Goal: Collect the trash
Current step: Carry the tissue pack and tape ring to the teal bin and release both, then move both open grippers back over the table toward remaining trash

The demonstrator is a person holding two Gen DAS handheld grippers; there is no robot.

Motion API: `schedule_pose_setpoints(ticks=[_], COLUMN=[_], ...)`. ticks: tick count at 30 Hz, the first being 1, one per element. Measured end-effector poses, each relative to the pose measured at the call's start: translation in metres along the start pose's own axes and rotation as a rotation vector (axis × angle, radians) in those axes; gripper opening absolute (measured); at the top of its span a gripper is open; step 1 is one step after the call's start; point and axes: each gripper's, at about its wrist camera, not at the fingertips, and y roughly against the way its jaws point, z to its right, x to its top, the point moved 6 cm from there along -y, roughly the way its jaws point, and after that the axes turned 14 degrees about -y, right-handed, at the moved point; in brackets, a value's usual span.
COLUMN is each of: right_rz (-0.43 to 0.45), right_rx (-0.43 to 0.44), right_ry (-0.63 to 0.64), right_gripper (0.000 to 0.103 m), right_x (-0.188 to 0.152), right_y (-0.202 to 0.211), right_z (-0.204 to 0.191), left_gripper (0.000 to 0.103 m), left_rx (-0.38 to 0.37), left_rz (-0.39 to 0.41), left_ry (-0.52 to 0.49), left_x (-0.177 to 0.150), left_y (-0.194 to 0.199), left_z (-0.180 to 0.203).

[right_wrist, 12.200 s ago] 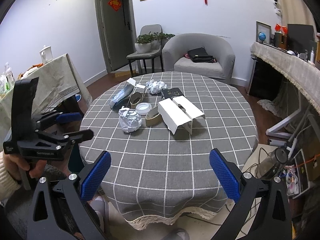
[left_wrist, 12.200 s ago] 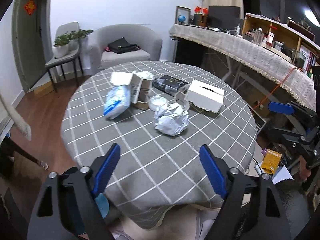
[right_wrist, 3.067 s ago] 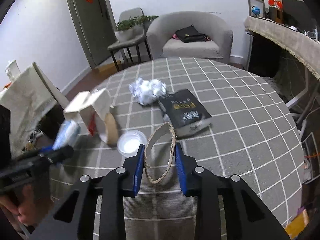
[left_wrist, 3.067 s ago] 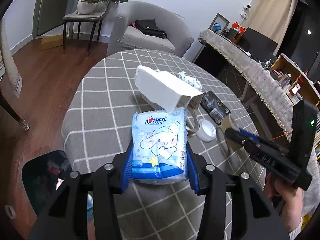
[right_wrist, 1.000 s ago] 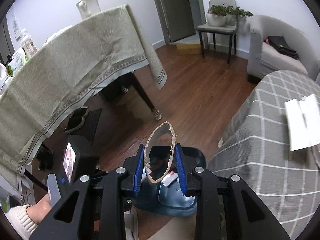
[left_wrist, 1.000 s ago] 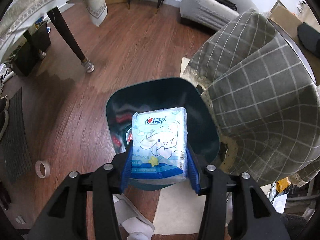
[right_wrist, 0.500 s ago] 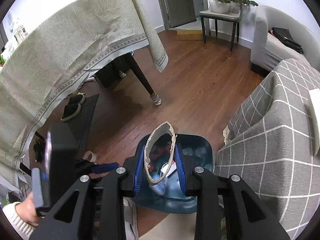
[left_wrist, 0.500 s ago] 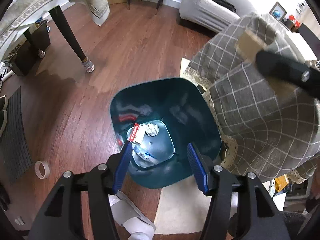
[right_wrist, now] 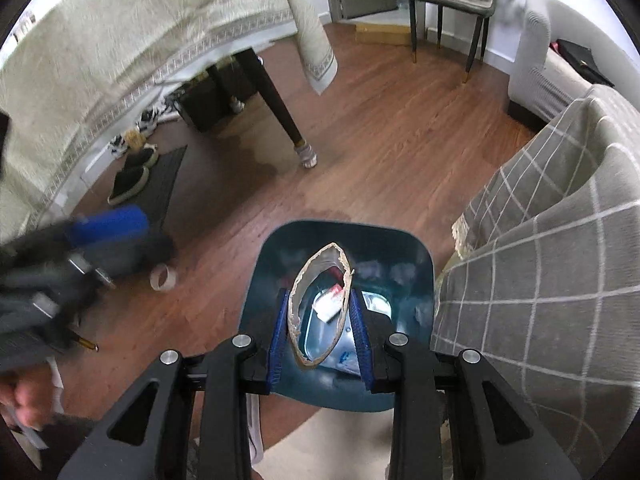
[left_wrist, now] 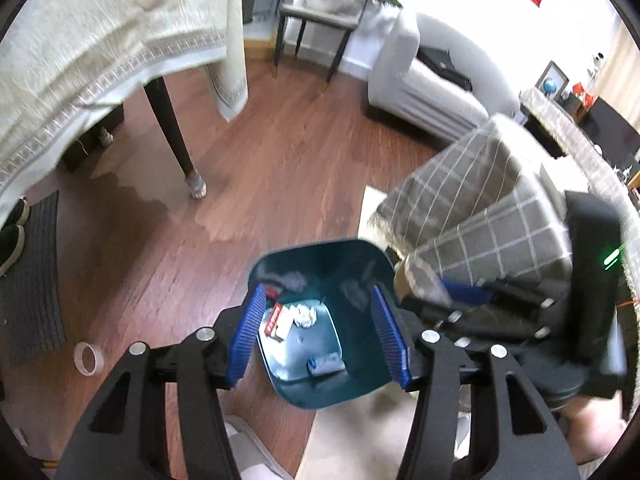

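Observation:
A teal trash bin stands on the wood floor beside the round table. My left gripper hovers above it with its jaws closing and nothing between them. At the bin's bottom lie a blue-and-white tissue pack, a red-and-white packet and crumpled paper. My right gripper is shut on a torn cardboard ring, held upright directly over the bin. In the left wrist view the right gripper shows blurred at the bin's right rim.
The grey checked tablecloth hangs just right of the bin. A tape roll lies on the floor to the left. A cream-clothed table with a dark leg, shoes on a mat and a grey armchair stand farther off.
The left gripper let go of the tissue pack, which now lies in the bin, and then rose. The right gripper sank over the bin with the cardboard ring.

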Motion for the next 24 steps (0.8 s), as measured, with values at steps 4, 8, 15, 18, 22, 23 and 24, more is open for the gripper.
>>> schedule_pose_setpoints(ticks=[4,8,15,18,22,23,24], right_rz=[-0.031,-0.071,-0.138,-0.149,-0.162,-0.165,-0.167], right_rx=[-0.017,-0.033,-0.077,-0.087,-0.09,-0.094,-0.094], right_ry=[0.012,0.027,0.042,0.046,0.049,0.049,0.049], right_gripper=[0.03,0.03,0.03,0.031,0.048,0.051,0.053], right_x=[-0.005,-0.013,-0.027,-0.03,-0.033,-0.034,-0.035], right_y=[-0.013,-0.028,-0.054,-0.057,-0.059,-0.059,-0.059], right_z=[0.0,0.005,0.011,0.014,0.016,0.017,0.018], left_gripper=[0.051,0.048,0.046,0.044,0.044,0.044,0.044], left_rx=[0.001,-0.003,-0.016,-0.007,-0.003,-0.004,-0.003], left_rz=[0.041,0.07,0.119,0.123,0.138,0.14,0.141], left_ry=[0.011,0.007,-0.022,-0.027,-0.024,-0.022,-0.019], left_x=[0.008,0.017,0.029,0.029,0.033,0.034,0.034], left_y=[0.015,0.031,0.047,0.049,0.054,0.055,0.056], left_z=[-0.001,0.003,0.012,0.012,0.012,0.012,0.012])
